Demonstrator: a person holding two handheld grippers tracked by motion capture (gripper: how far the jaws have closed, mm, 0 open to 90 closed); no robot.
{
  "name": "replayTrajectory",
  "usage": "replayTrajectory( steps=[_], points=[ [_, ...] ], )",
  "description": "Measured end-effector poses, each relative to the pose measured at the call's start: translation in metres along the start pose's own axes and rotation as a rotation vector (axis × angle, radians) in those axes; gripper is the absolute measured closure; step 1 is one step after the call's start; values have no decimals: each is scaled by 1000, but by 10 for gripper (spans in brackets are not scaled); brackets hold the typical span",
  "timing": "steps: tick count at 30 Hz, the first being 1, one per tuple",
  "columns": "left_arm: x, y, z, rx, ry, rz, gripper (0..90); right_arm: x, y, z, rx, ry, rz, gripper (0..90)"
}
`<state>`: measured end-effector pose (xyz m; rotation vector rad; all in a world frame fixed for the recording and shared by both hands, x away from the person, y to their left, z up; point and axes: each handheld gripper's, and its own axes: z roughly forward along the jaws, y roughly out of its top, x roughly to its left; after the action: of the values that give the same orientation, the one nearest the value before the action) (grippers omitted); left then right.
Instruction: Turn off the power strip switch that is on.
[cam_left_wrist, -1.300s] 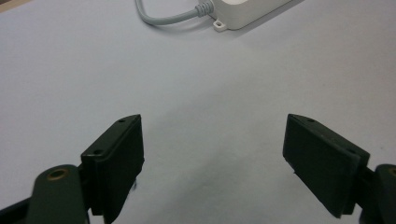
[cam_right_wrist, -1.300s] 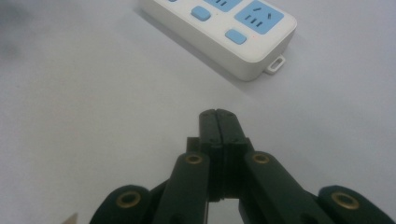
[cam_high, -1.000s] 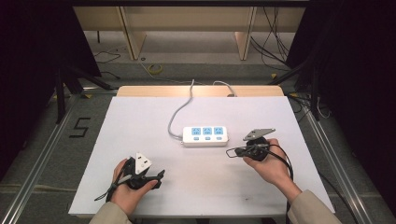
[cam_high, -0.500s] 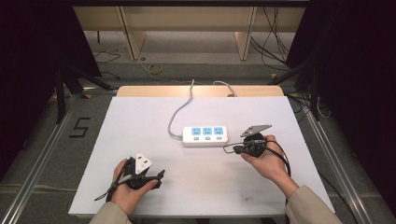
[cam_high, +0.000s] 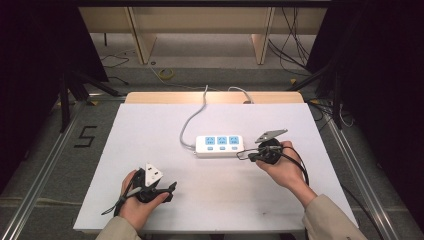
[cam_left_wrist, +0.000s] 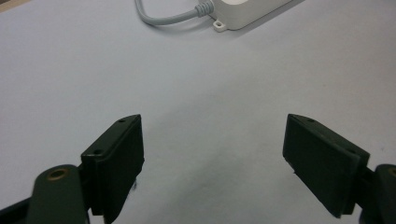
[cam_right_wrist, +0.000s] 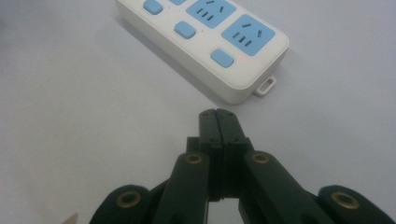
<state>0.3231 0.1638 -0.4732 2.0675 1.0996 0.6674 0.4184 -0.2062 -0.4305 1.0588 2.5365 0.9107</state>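
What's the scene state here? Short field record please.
surface: white table
main item: white power strip with blue sockets and buttons, grey cord running to the far edge
left hand-held gripper: jaws open, nothing between them, near front edge
right hand-held gripper: jaws shut and empty, tips just short of the strip's end, not touching

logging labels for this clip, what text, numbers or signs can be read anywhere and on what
"5" – a dark numeral on the floor, left of the table.
Power strip: no brand or words readable; the blue sockets and blue buttons carry no legible marks.
Nothing else in view bears readable text.
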Motion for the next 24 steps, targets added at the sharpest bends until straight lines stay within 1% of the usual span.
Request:
replayTrajectory(
  steps=[10, 24],
  points=[
    [0, 0, 0, 2, -1, 3, 204, -3, 7, 5, 12, -3, 8, 900],
    [0, 1, 0, 2, 0, 4, 204, -7, 17, 10, 26, -8, 7, 900]
  ],
)
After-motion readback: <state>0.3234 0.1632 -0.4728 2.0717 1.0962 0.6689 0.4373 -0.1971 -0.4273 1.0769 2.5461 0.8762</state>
